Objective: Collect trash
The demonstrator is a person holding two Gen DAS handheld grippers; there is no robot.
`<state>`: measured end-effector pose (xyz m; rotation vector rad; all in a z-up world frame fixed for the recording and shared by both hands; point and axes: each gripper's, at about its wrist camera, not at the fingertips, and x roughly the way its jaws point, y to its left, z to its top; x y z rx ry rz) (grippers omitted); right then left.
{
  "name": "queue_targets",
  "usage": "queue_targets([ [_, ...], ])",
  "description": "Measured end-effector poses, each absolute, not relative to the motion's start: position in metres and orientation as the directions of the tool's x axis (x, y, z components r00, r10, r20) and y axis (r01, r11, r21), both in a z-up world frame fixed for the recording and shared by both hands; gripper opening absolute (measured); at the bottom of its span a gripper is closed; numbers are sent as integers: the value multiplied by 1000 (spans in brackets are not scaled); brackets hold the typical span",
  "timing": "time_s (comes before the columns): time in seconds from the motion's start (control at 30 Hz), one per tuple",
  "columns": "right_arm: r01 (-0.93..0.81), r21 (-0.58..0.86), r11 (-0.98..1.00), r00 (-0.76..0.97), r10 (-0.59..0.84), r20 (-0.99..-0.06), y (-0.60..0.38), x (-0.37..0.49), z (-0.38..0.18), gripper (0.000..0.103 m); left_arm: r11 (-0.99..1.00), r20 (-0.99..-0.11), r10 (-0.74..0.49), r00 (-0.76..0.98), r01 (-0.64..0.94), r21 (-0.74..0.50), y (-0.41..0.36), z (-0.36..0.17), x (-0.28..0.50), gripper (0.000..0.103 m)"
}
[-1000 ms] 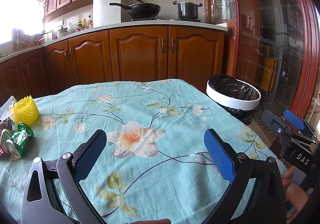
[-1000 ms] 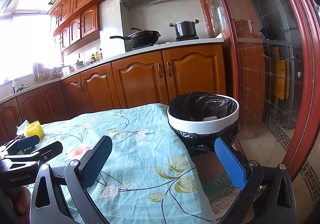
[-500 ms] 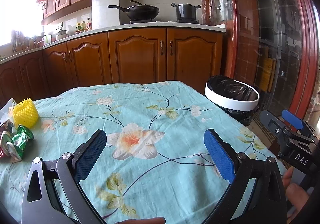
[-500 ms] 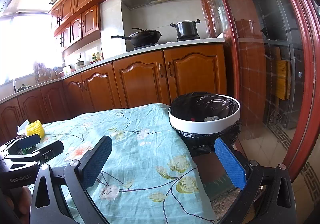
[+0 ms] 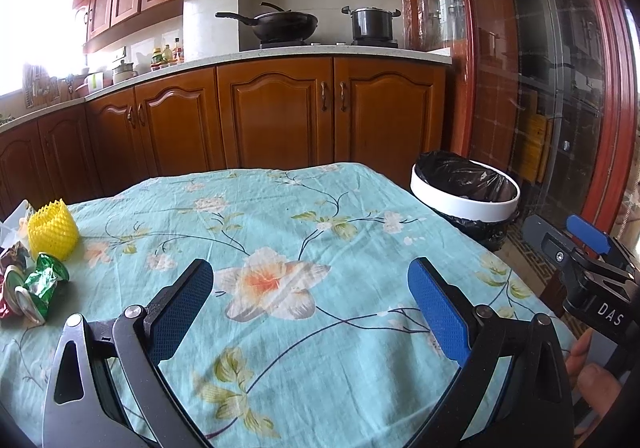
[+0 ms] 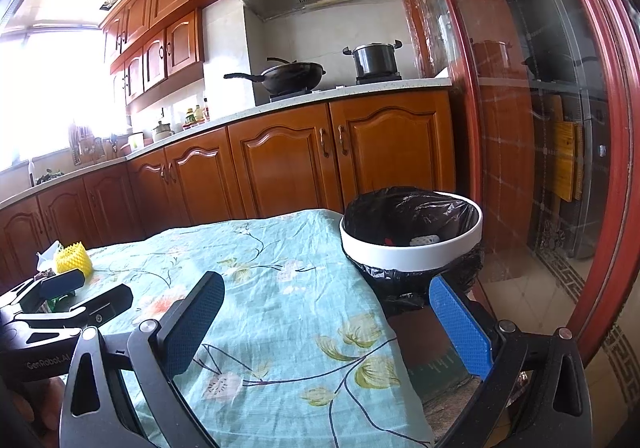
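Since the wrappers [image 5: 34,288] lie far left, I hold both grippers, left [image 5: 310,308] and right [image 6: 326,322], agape and empty; bin [image 6: 412,248] waits rightward.

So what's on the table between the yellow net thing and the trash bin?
Nothing but the flowered tablecloth. In the left wrist view the stretch from the yellow foam net to the trash bin is bare.

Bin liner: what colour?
Black, inside a white-rimmed trash bin; clearest in the right wrist view.
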<state>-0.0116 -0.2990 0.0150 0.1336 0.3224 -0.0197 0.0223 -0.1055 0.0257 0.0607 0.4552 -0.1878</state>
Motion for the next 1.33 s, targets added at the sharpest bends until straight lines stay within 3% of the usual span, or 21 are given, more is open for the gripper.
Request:
queue_targets([
  [1.33,20,138,990,944,27,-330,-301,-5,21,103,977,-456,-186,870,211,4,-104,25,28,100],
])
